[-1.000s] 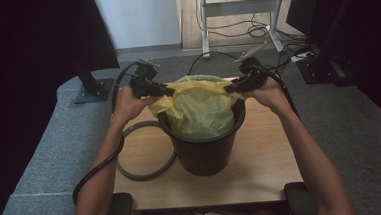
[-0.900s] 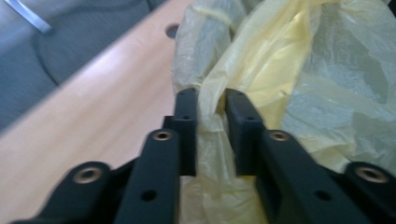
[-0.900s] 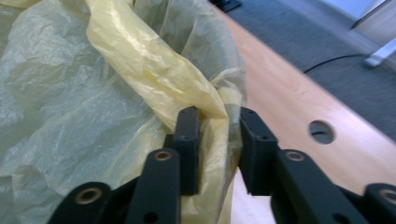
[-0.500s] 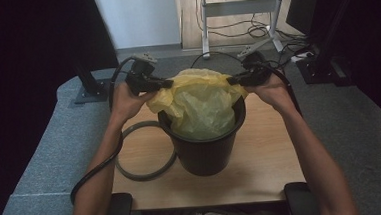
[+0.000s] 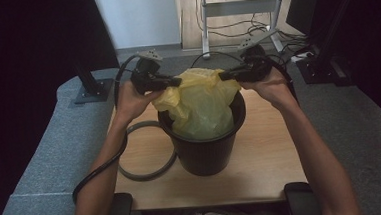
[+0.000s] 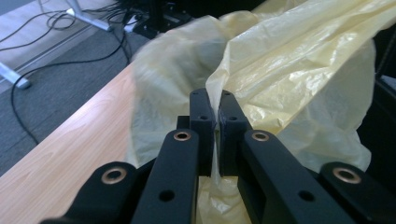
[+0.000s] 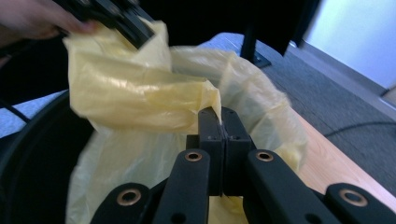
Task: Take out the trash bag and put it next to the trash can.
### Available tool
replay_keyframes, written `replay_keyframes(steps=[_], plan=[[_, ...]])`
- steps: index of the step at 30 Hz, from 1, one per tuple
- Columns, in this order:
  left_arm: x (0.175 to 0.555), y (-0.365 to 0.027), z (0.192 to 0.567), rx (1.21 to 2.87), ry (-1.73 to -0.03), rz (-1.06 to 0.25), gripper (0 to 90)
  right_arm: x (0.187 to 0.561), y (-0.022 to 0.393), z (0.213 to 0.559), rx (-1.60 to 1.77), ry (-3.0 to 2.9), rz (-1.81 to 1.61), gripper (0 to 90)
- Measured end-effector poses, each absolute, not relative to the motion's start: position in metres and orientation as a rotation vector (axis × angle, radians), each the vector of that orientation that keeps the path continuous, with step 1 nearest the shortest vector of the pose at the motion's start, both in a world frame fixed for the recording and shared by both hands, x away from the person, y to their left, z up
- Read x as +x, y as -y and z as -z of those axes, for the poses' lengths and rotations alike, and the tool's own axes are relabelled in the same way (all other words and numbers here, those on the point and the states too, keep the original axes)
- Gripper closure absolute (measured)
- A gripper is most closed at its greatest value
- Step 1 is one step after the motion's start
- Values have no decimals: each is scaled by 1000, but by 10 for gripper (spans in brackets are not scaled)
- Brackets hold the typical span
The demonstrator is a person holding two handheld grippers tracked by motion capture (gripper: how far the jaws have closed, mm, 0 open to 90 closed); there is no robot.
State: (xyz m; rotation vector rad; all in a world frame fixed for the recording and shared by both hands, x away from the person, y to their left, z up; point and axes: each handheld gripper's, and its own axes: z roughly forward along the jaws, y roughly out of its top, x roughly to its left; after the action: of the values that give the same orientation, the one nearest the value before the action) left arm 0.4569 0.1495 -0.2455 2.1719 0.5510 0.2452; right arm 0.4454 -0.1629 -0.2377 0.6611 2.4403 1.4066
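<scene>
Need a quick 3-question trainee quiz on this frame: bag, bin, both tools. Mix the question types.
1. True or false: the left tool is shut on the thin yellow plastic bag.
2. What does the right tool grip? A) the bin's rim B) the bag's edge C) the cable
3. Fill in: the bag's lower part sits inside the round black plastic ___ on the light wooden table.

Key
1. True; both tools pinch the bag's film between closed jaws.
2. B
3. bin
</scene>
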Motion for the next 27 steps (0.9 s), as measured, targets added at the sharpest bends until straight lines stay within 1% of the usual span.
replay_keyframes(steps=[5, 8, 10, 12, 14, 18, 21, 23, 24, 25, 27], plan=[[455, -140, 246, 2171, -515, -228, 860, 440, 148, 231, 586, -2458, -1436, 887], [453, -133, 248, 2178, -486, -212, 845, 440, 137, 233, 567, -2489, -1396, 886], [451, -129, 249, 2172, -436, -165, 836, 443, 131, 237, 565, -2505, -1369, 886], [448, -124, 250, 2181, -400, -154, 811, 446, 125, 242, 575, -2519, -1341, 886], [446, -117, 252, 2210, -372, -162, 756, 449, 120, 247, 573, -2534, -1334, 885], [443, -103, 258, 2274, -370, -224, 577, 451, 110, 252, 547, -2556, -1344, 885], [444, -98, 262, 2281, -364, -222, 499, 449, 107, 251, 525, -2563, -1380, 885], [444, -95, 264, 2281, -345, -220, 502, 448, 104, 250, 501, -2567, -1405, 885], [444, -93, 264, 2283, -339, -223, 519, 447, 103, 250, 493, -2571, -1409, 885], [444, -92, 264, 2285, -330, -219, 544, 446, 101, 250, 483, -2574, -1410, 885], [443, -91, 265, 2285, -319, -218, 636, 445, 99, 250, 468, -2590, -1412, 885]])
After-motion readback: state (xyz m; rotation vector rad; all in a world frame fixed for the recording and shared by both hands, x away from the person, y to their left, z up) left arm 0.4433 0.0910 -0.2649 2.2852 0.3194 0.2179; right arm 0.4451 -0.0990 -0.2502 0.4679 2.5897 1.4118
